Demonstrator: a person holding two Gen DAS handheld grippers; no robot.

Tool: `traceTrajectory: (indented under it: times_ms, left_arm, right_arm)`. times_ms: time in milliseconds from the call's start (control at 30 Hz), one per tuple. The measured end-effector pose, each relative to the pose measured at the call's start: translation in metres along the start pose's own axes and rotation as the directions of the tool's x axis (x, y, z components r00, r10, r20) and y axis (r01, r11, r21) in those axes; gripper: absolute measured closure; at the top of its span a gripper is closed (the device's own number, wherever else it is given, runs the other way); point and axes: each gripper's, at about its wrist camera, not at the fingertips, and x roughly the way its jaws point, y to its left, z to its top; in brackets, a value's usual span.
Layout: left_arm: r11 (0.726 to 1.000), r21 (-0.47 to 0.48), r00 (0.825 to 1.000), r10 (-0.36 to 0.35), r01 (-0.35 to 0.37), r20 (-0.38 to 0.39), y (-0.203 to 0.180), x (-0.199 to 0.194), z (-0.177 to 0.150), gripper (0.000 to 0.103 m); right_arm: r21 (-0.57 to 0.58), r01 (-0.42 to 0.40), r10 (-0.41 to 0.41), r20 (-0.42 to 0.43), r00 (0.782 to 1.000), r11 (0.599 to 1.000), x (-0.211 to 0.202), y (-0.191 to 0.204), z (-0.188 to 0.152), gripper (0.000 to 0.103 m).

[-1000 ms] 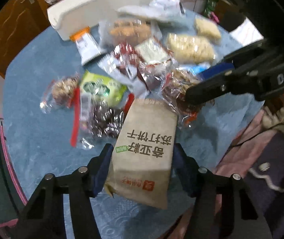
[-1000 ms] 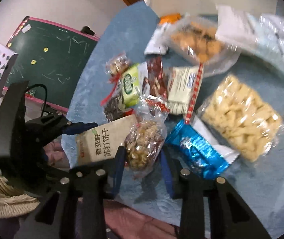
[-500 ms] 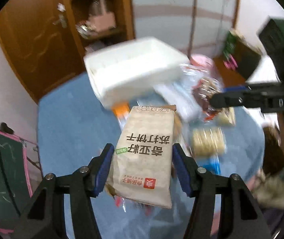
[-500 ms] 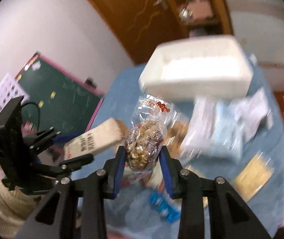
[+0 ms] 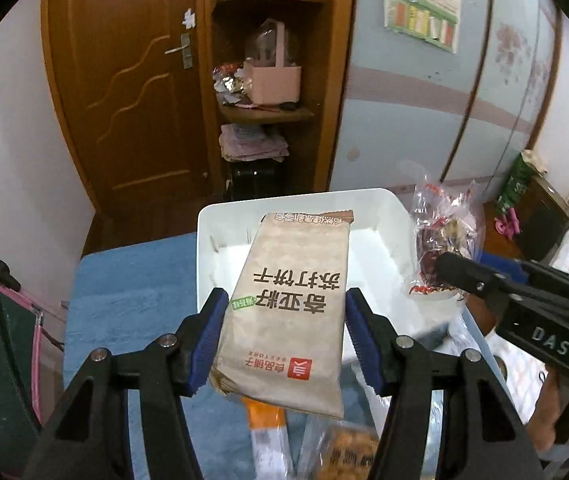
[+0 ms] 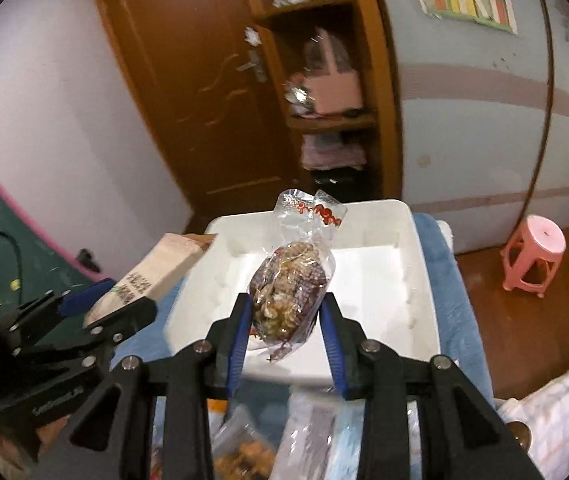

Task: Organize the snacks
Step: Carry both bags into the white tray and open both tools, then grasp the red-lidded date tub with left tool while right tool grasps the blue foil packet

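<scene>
So, a table with a blue cloth is seen under both grippers, with a white bin sitting on it just ahead of the fingers. Behind the bin a wooden door and a shelf unit packed with stuff can be made out, plus a pale wall with a poster. A pink stool is spotted on the floor off to the right of the right gripper, and a green chalkboard to the left of the left one.

The left gripper is clamped on a tan cracker pack, gripped at its lower sides and held up over the near edge of the bin. The right gripper is closed narrow on a clear nut bag, also raised in front of the bin. More snack packets are left on the cloth right below the fingers, partly blurred.
</scene>
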Motion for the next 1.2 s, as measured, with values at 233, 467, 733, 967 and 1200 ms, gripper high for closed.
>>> traceTrajectory:
  times_ms: [233, 467, 733, 967, 1200]
  left_arm:
    - [0.997, -0.054, 0.995, -0.053, 0.048, -0.088, 0.004, 0.051, -0.007, 0.005]
    - [0.986, -0.16, 0.99, -0.074, 0.055, -0.118, 0.024, 0.048, -0.027, 0.005]
    - [0.987, -0.158, 1.0, -0.008, 0.007, -0.006, 0.027, -0.031, -0.053, 0.005]
    - [0.992, -0.128, 1.0, -0.009, 0.007, -0.017, 0.022, -0.092, -0.082, 0.002]
    - [0.996, -0.09, 1.0, 0.004, -0.003, 0.018, 0.011, -0.144, -0.127, 0.0]
  right_arm:
    - [0.02, 0.041, -0.039, -0.083, 0.996, 0.999, 0.046, -0.024, 0.0, 0.06]
    - [0.033, 0.036, -0.033, -0.089, 0.996, 0.999, 0.031, -0.026, -0.022, 0.057]
    - [-0.019, 0.018, -0.018, -0.01, 1.0, 1.0, -0.04, -0.007, -0.048, 0.057]
    - [-0.059, 0.018, -0.01, 0.131, 0.991, 0.998, -0.111, 0.009, -0.078, 0.057]
    - [-0.092, -0.003, 0.017, 0.148, 0.989, 0.996, -0.149, 0.02, -0.115, 0.056]
